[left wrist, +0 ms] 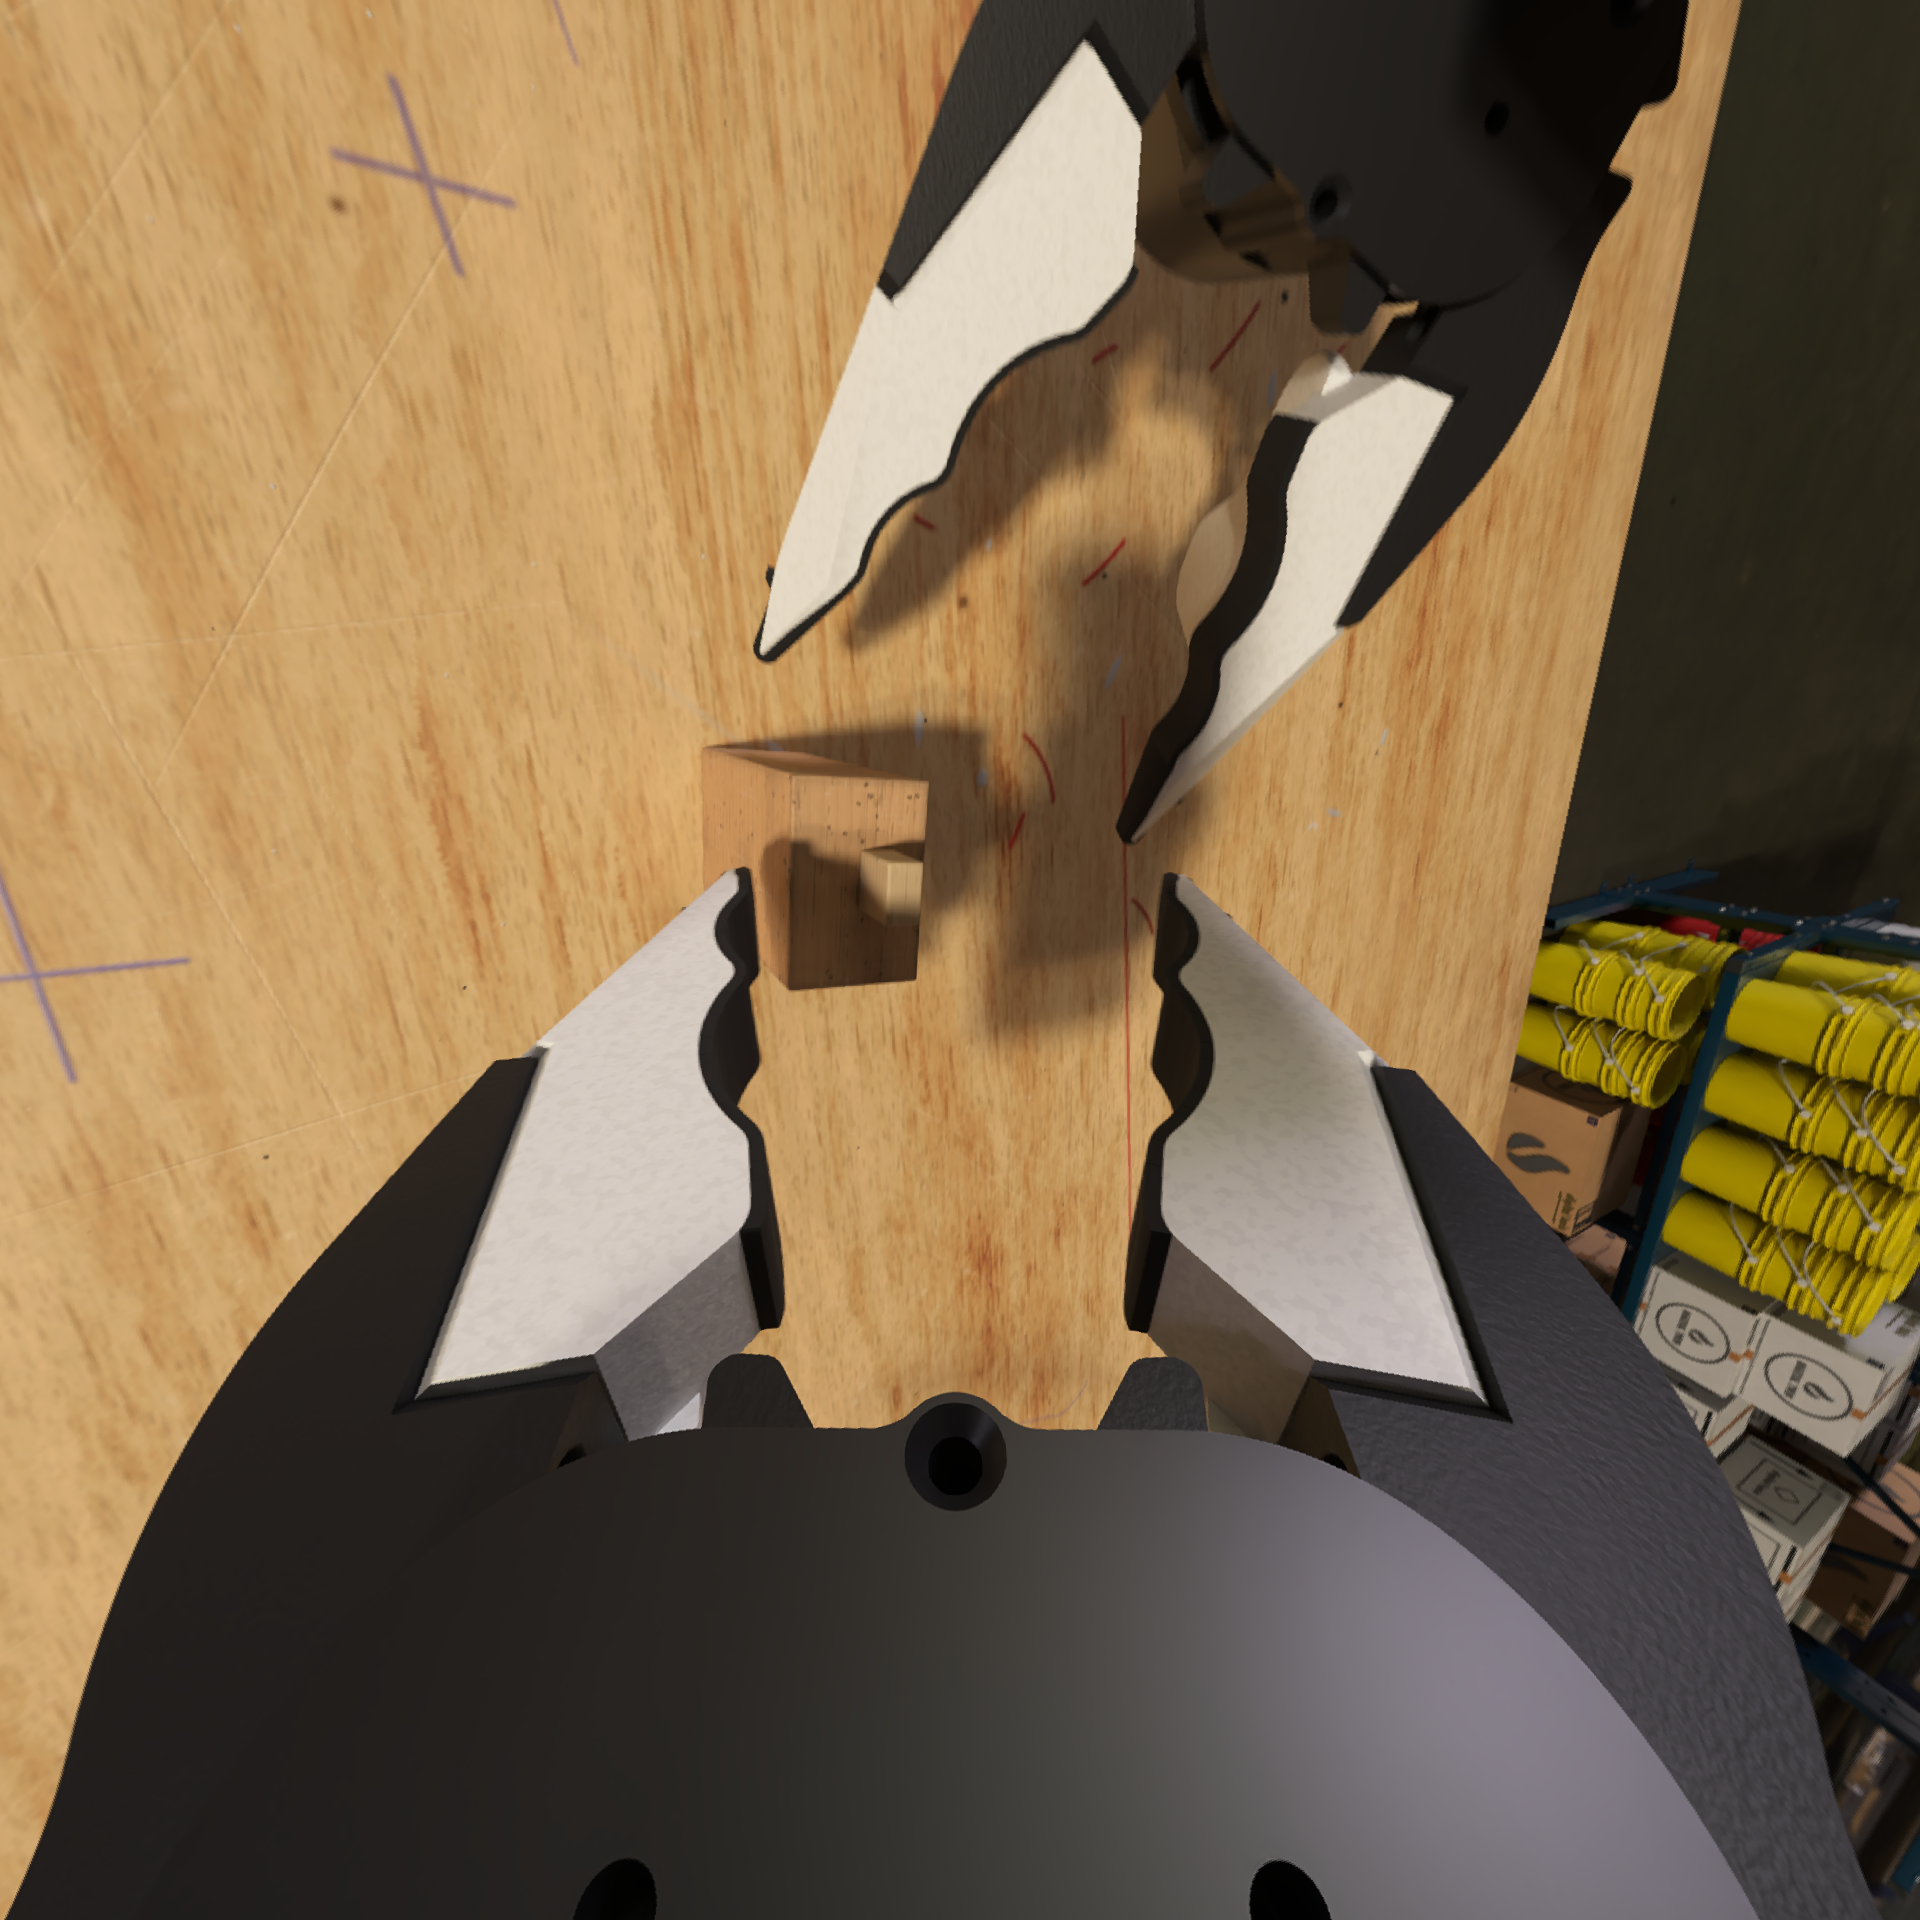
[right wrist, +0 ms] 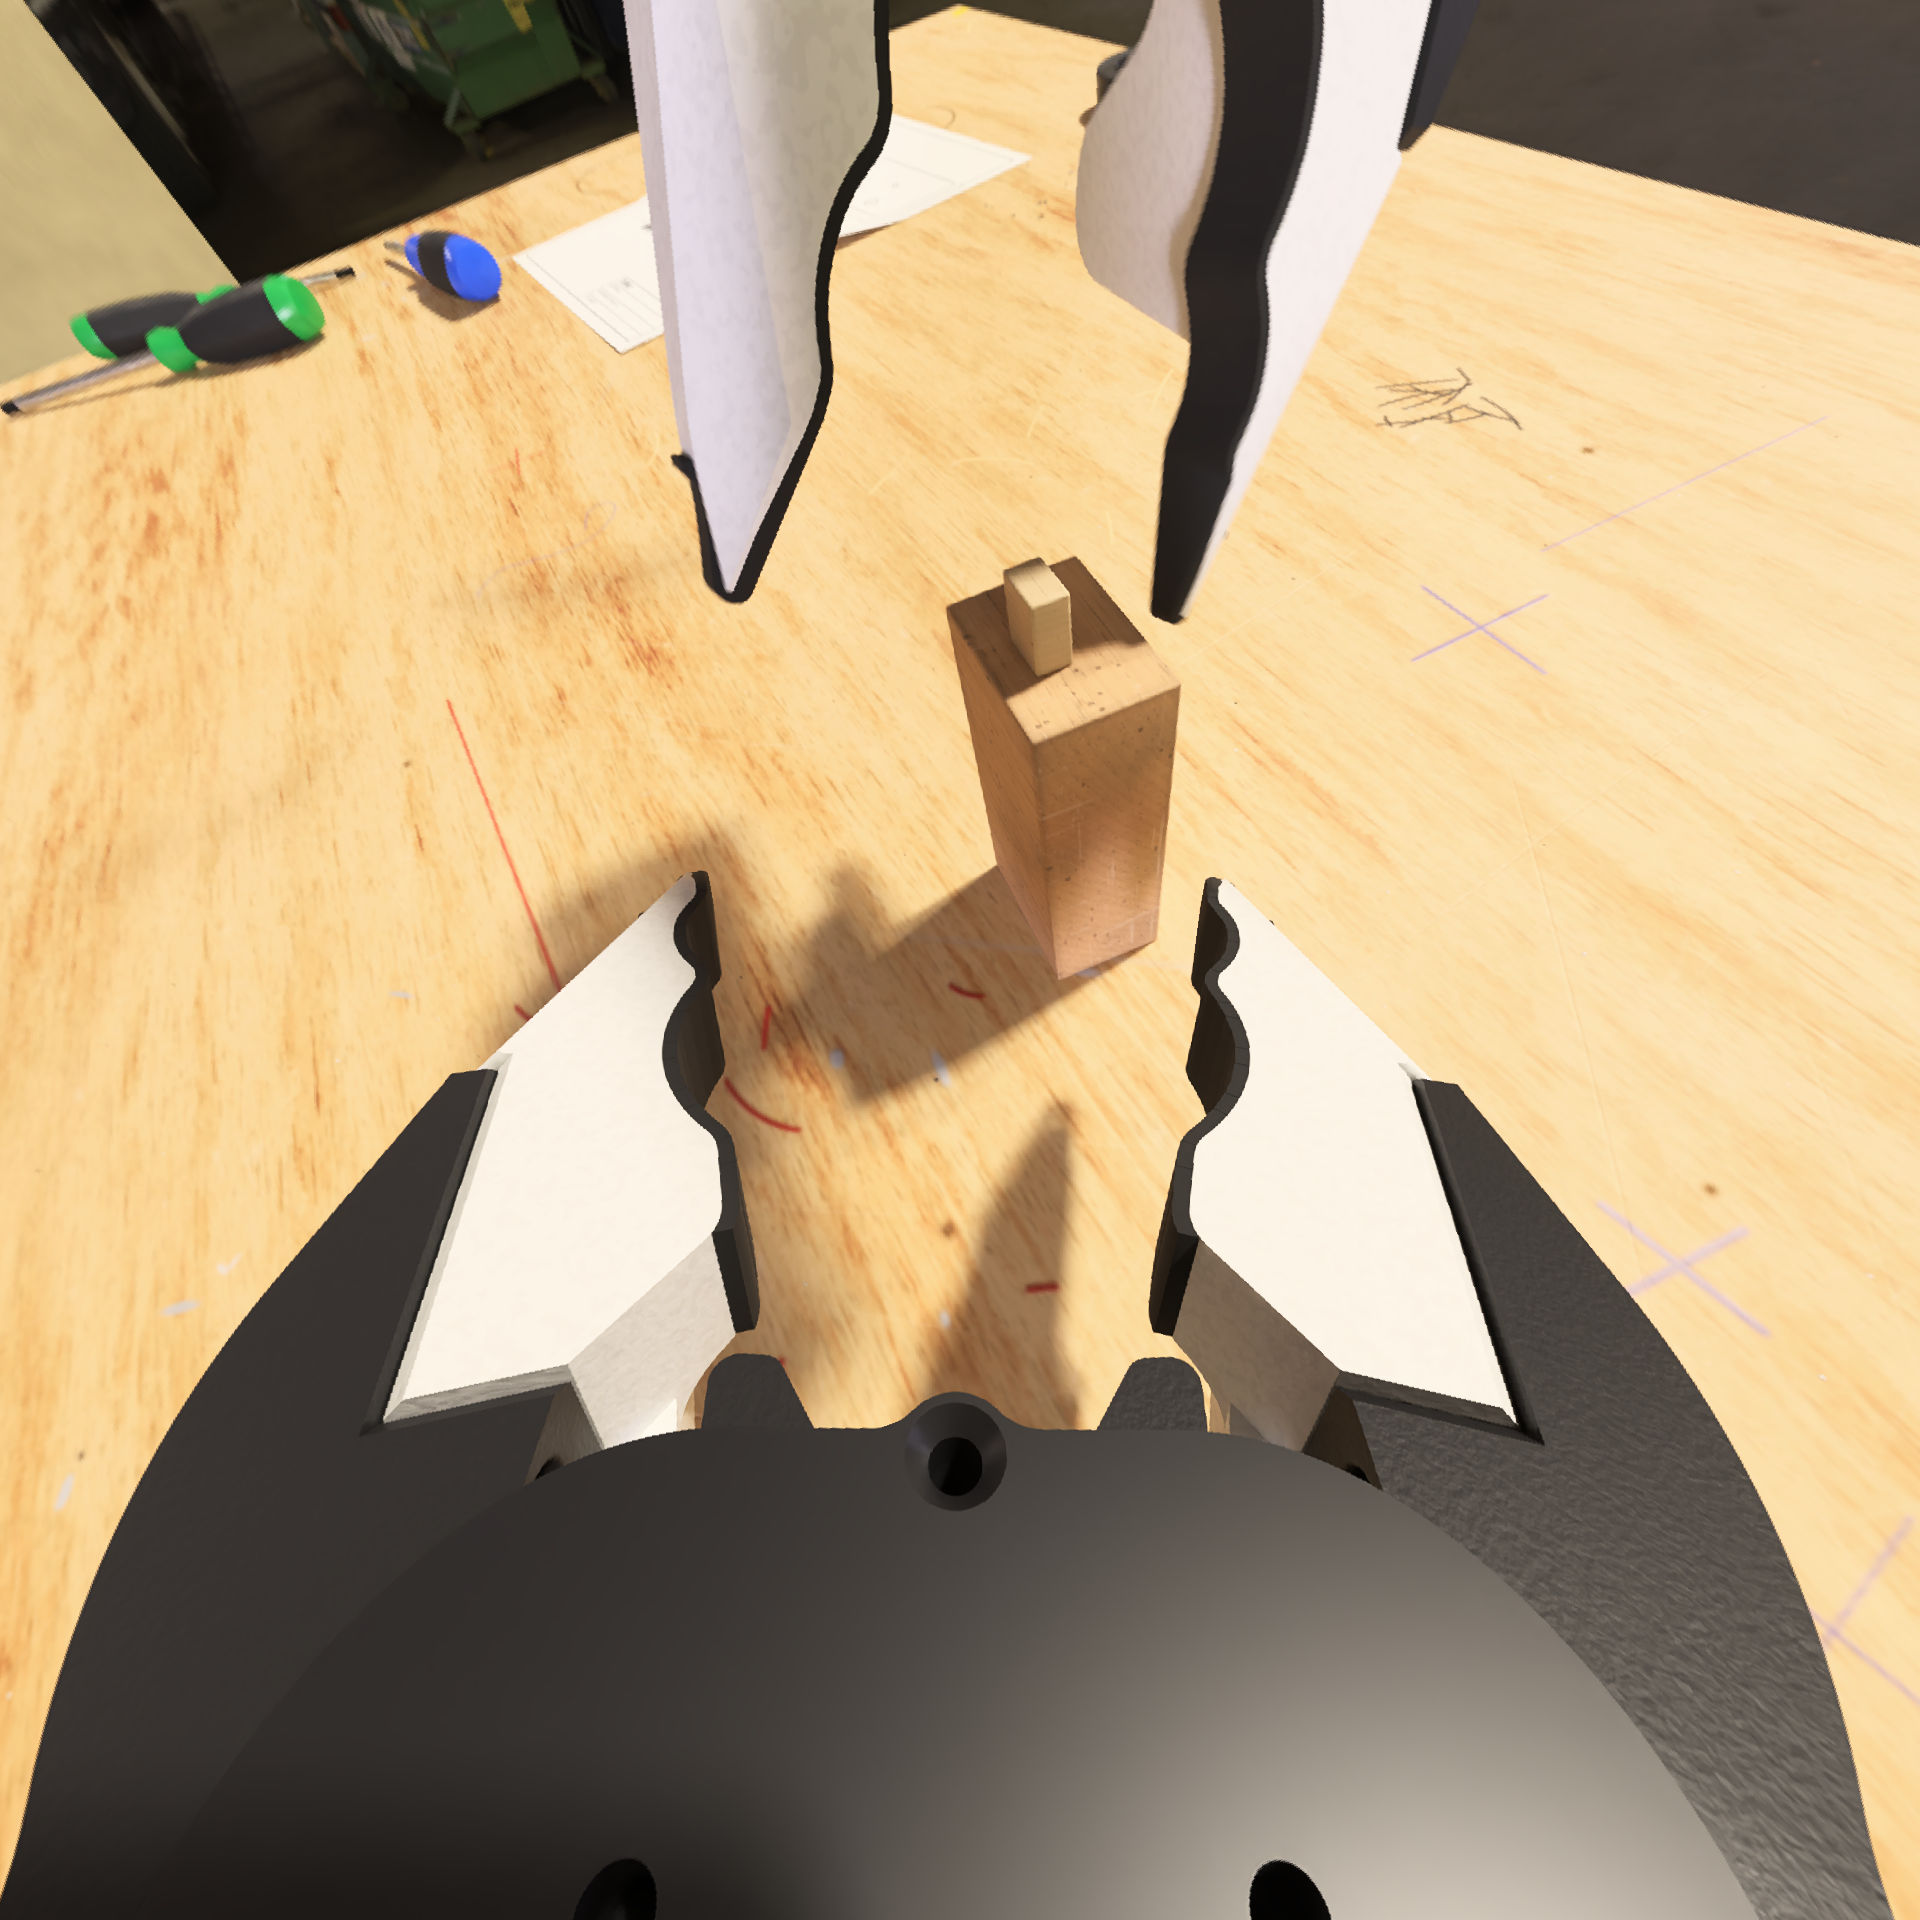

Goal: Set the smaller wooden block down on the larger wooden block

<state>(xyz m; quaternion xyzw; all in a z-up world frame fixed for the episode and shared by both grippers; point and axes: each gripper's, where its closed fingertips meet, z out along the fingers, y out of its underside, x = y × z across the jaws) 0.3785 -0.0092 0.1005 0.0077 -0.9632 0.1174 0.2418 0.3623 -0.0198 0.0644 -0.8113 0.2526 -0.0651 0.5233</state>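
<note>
The larger wooden block (right wrist: 1081, 821) stands upright on the plywood table (right wrist: 312, 727). The smaller pale block (right wrist: 1039, 615) rests on its top face. In the left wrist view the larger block (left wrist: 831, 862) is seen from above with the smaller block (left wrist: 894, 883) on it. My left gripper (left wrist: 954, 875) is open and empty, hovering above the blocks; it also shows in the right wrist view (right wrist: 951, 608). My right gripper (right wrist: 954, 881) is open and empty, just short of the larger block; it also shows in the left wrist view (left wrist: 945, 743).
Two green-handled screwdrivers (right wrist: 197, 327) and a blue-handled one (right wrist: 454, 265) lie at the far left of the table, beside a paper sheet (right wrist: 613, 275). The table edge runs down the right in the left wrist view, with shelves of yellow buckets (left wrist: 1787, 1122) and cardboard boxes beyond.
</note>
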